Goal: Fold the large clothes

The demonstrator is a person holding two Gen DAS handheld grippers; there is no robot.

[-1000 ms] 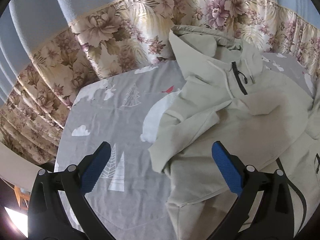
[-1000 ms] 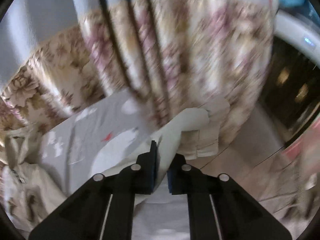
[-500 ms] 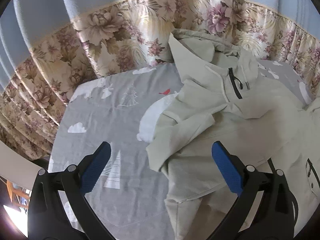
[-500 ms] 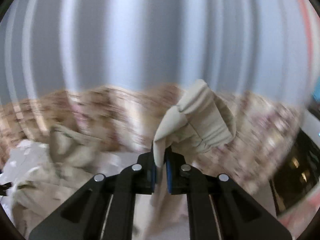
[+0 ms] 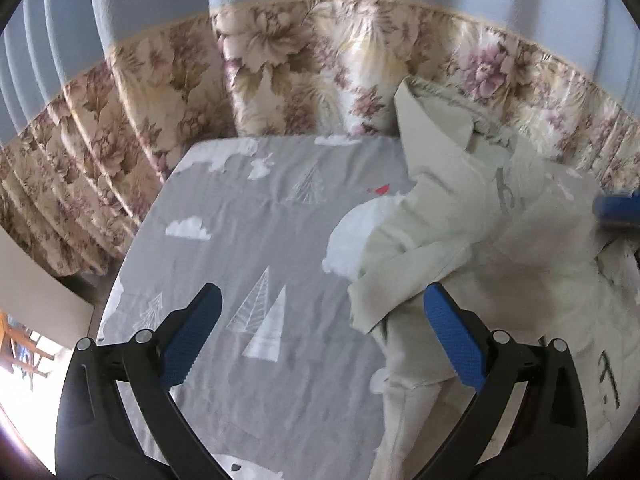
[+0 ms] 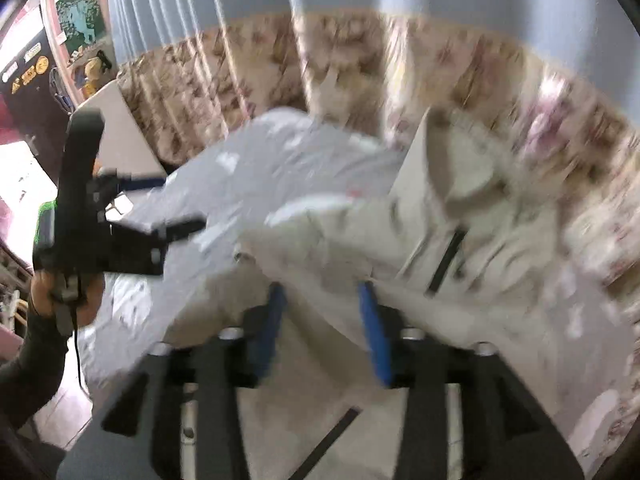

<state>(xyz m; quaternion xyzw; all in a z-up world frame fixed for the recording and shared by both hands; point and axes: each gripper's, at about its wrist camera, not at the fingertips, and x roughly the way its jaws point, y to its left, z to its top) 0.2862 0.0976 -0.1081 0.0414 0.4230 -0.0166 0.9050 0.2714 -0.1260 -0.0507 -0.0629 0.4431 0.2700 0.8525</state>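
Jacket, pale beige with black zips, lies on right half of grey printed sheet covering the table; hood end far, against floral curtain. One sleeve folded across its front, cuff end pointing near-left, just beyond left gripper's right pad. Left gripper wide open, nothing between blue pads, hovering over sheet at jacket's left edge. Right gripper over jacket body, jaws opening; pale fabric lies in the gap but pads not pressing it, as far as the heavy motion blur allows. In the right wrist view, left gripper seen at far left, held by a hand in dark sleeve. In the left wrist view, blurred blue pad of right gripper shows at right edge.
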